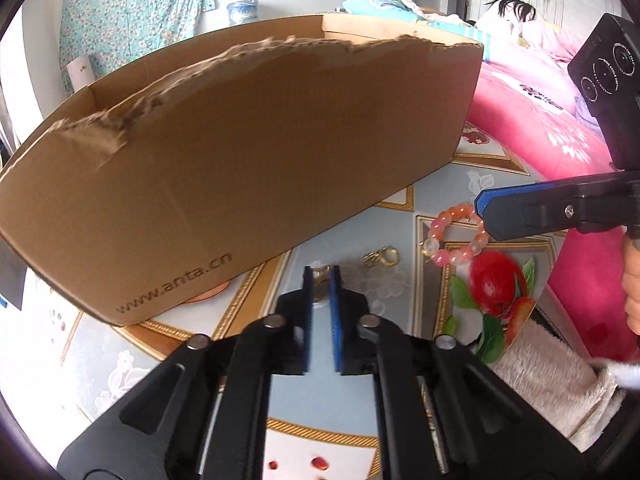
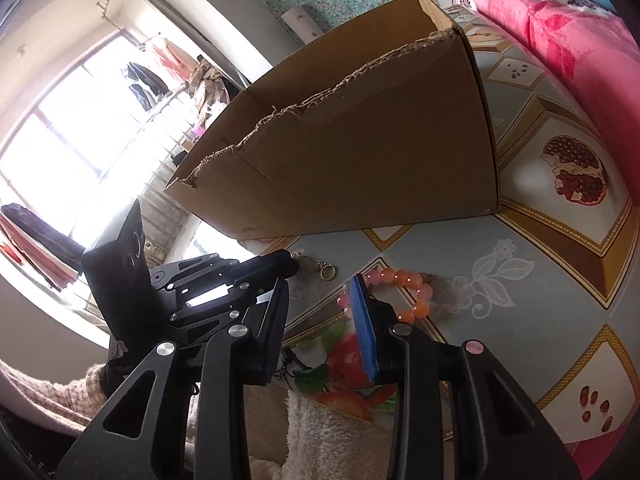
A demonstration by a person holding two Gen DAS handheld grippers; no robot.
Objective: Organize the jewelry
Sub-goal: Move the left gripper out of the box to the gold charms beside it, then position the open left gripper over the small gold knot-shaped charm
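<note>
Your left gripper (image 1: 321, 270) points down at the patterned surface (image 1: 404, 216) w/ its blue-padded jaws drawn in on a small gold piece (image 1: 320, 280), prob. a ring or charm, tho the pads hide most of it. The jaws look closed on it, only a narrow gap left between the pads. It sits near the front wall of the torn cardboard box (image 1: 256, 152), just right of the printed web address.

A gold ring (image 1: 380, 258) w/ a small cluster on it lies on the surface just right of those jaws, apart from them. Further right, a pink-and-orange bead bracelet (image 1: 456, 236) lies flat beside a printed apple motif. The tip of your right gripper (image 1: 482, 216) comes in from the right edge and sits over the bracelet's far-right beads; contact can't be told from this view.

From the right wrist view, your right gripper (image 2: 320, 292) has its jaws part open, the bead bracelet (image 2: 404, 284) lying by the blue pad (image 2: 364, 328) of the right-hand finger. That finger covers part of the loop, so you can't tell if the beads are touched; nothing is pinched between the pads. The left gripper (image 2: 294, 266) reaches in from the left, its tip down near the gold ring (image 2: 328, 272).

The box (image 2: 360, 152) stands open-topped at the far side of the surface, ragged top edge toward you. A pink bedspread (image 2: 560, 32) runs along the far right.
</note>
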